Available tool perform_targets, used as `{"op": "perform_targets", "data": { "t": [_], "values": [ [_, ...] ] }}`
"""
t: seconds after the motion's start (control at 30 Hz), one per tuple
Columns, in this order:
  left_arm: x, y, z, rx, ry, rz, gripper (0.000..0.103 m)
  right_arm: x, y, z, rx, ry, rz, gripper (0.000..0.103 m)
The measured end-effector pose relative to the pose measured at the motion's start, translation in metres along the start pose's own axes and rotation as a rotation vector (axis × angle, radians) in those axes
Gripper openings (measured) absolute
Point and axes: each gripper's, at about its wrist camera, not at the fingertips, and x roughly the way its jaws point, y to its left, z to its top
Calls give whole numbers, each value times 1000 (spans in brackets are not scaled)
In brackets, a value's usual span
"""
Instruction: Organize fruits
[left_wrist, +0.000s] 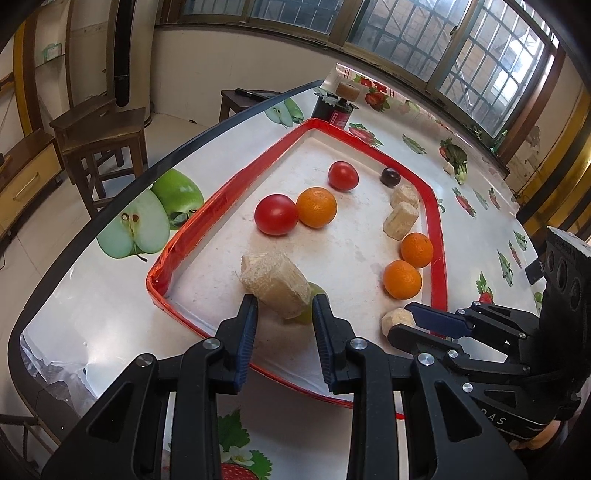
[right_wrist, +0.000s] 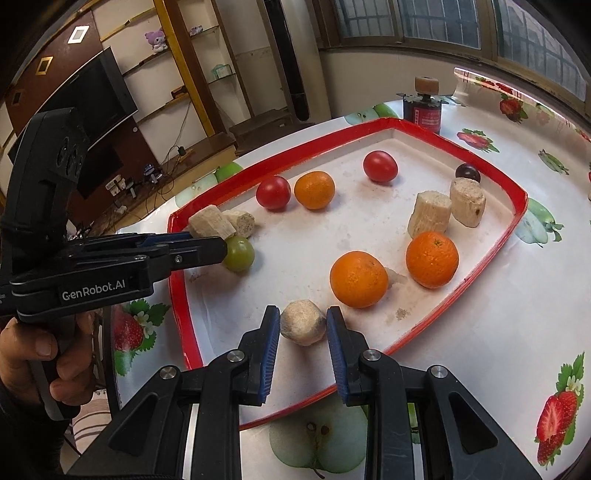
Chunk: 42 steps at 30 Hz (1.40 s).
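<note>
While each hand-held gripper, left (left_wrist: 284, 301) and right (right_wrist: 303, 321), pinches a beige chunk, we count on the tray (right_wrist: 480, 155) three oranges, two tomatoes, one green grape (right_wrist: 239, 254), one dark grape (right_wrist: 467, 172).

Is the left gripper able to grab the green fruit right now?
Probably not: the left gripper is shut on a beige chunk, so its jaws are full, though the green fruit lies right beside its tip.

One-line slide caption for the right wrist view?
Right gripper grips a pale chunk in the red-rimmed tray near two oranges, left gripper beside a green fruit.
</note>
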Motion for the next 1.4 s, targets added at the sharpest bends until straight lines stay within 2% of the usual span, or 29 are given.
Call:
{"op": "perform_targets", "data": {
  "t": [0.17,0.23,0.4,0.47,0.57,0.77,0.93,1.03,1.17,1.23,1.27,1.4],
  "values": [
    [-2,-2,-2,19,-4,28,29,-2,1,0,-7,-4,-11,30],
    [-5,-3,-2,19,-11,29,33,-4,1,1,-9,-8,-17,30],
    [-19,-9,-4,41,-58,61,61,-15,0,1,-30,-21,-32,37],
    [-23,-11,-6,52,-69,84,67,-21,-1,1,-35,-31,-35,41],
    [-26,-12,-10,54,-72,78,67,-31,-7,2,-31,-57,-47,49],
    [-26,-15,-18,71,-52,88,67,-43,-17,7,-54,-71,-54,50],
    [-29,-21,-23,102,-39,103,67,-49,-22,11,-85,-66,-51,58],
    [-33,-23,-26,123,-43,124,67,-50,-22,12,-106,-55,-39,59],
    [-41,-26,-30,155,-65,175,68,-50,-20,13,-145,-41,-34,66],
    [-44,-28,-32,166,-74,204,75,-52,-19,12,-170,-38,-30,70],
    [-45,-28,-32,168,-74,219,83,-53,-18,12,-185,-38,-27,71],
    [-55,-30,-38,169,-93,206,84,-56,-14,12,-252,-25,-23,80]
  ]
}}
